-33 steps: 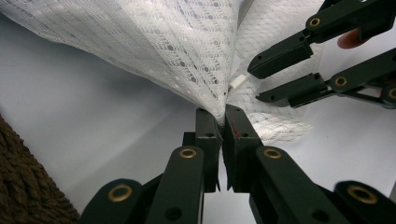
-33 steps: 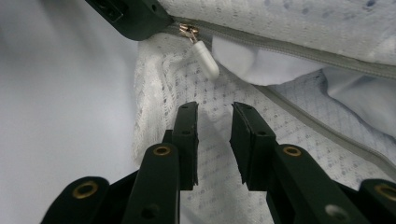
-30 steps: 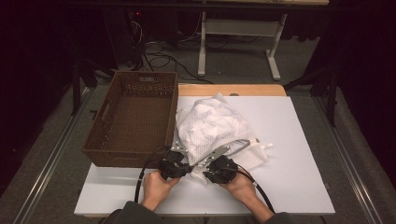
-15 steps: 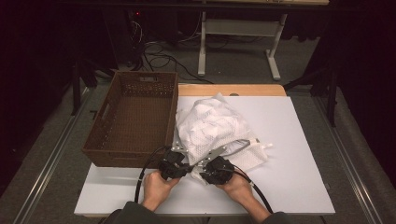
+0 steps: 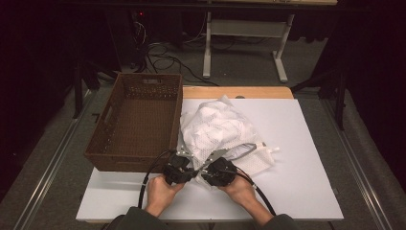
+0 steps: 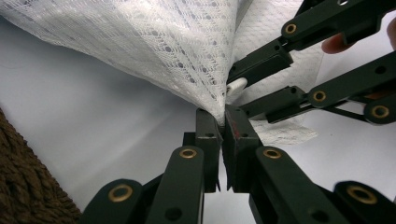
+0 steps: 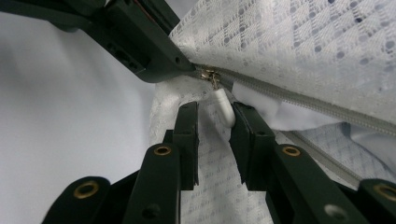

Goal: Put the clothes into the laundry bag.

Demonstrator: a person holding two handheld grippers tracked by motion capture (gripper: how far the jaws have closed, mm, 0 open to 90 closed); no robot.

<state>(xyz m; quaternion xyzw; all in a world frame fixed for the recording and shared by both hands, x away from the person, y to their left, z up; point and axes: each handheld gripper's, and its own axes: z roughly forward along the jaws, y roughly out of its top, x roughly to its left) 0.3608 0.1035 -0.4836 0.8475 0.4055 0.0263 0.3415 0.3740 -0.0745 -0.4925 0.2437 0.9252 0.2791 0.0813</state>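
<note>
A white mesh laundry bag [image 5: 215, 127] lies bunched in the middle of the white table [image 5: 306, 158], its grey zipper [image 7: 299, 100] partly undone. My left gripper [image 6: 223, 123] is shut on the mesh at the bag's near corner, right beside the zipper slider [image 7: 210, 74]. My right gripper [image 7: 215, 112] is open, and the white zipper pull [image 7: 223, 107] hangs between its jaws, close to the right one. In the high view the left gripper [image 5: 190, 162] and the right gripper [image 5: 207, 164] meet tip to tip at the bag's near edge.
A brown wicker basket [image 5: 136, 117] stands on the table's left side, touching the bag. Cables [image 5: 148, 177] trail back from both grippers toward the person. Beyond the table's far edge are a desk frame [image 5: 244, 43] and floor cables.
The right gripper has edged slightly left toward the left one. The bag and the left gripper have stayed where they were.
</note>
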